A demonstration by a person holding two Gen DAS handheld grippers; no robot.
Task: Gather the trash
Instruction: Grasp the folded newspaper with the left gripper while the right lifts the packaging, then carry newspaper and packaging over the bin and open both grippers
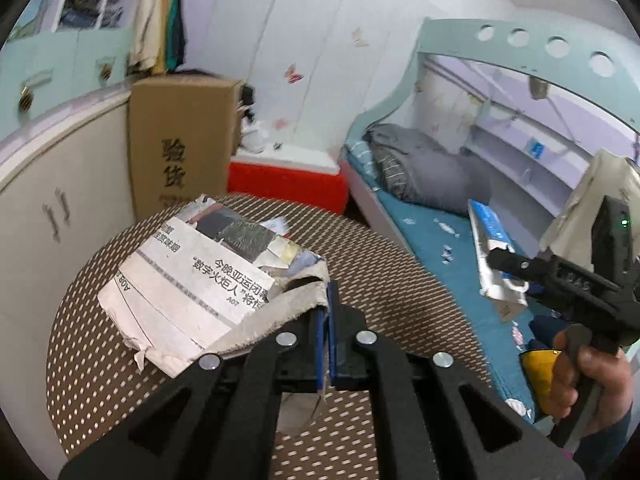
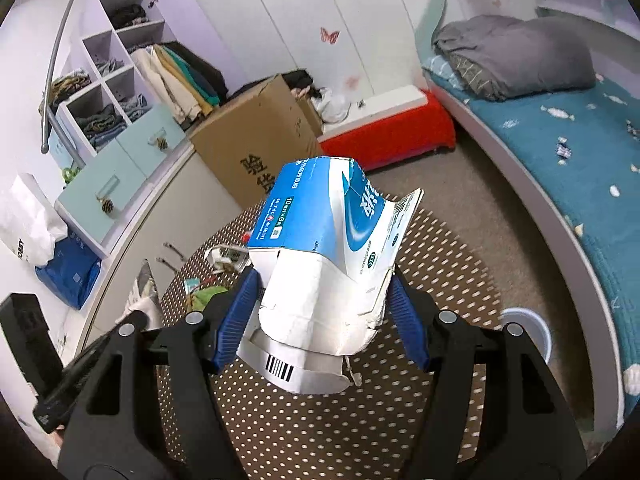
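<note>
My left gripper (image 1: 328, 304) is shut on the torn, frayed edge of a folded newspaper (image 1: 188, 280), which hangs a little above the round table with the brown dotted cloth (image 1: 100, 340). My right gripper (image 2: 322, 280) is shut on a crushed blue-and-white carton (image 2: 320, 240), its blue pads (image 2: 240, 312) pressing both sides, and holds it above the table (image 2: 440, 248). In the left wrist view the carton (image 1: 492, 256) shows at the right, over the bed, with a hand (image 1: 580, 372) on the gripper's handle. A green wrapper (image 2: 208, 292) and small scraps (image 2: 228, 258) lie on the table.
A tall cardboard box (image 1: 180, 140) and a red-and-white box (image 1: 288, 184) stand behind the table. The bed with a blue cover (image 2: 560, 152) and grey blanket (image 2: 516, 56) runs along the right. Cabinets (image 1: 48, 208) line the left. A round white container (image 2: 528, 332) sits beside the table.
</note>
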